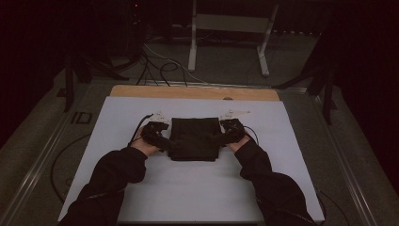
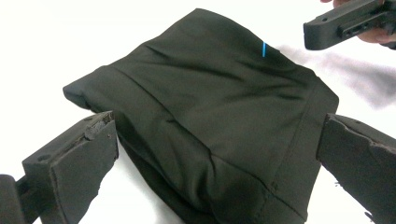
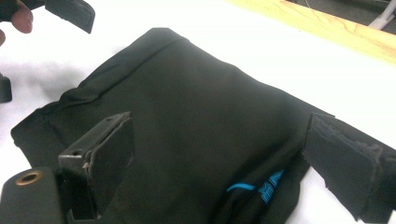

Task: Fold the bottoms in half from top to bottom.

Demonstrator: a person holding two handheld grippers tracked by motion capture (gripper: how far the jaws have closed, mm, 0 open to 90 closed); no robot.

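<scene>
Your folded black garment (image 1: 194, 138) lies mid-table on the white sheet (image 1: 197, 188). Your left gripper (image 1: 160, 136) and right gripper (image 1: 227, 134) flank its 2 sides, jaws spread wide around the cloth edges, gripping nothing.

White table sheet (image 1: 197, 188), wooden edge (image 1: 193, 92), floor cables (image 1: 160, 63).

The black folded garment (image 1: 195, 138) lies flat in the middle of my white table (image 1: 188, 188), slightly wrinkled, with small blue print near one corner.
</scene>
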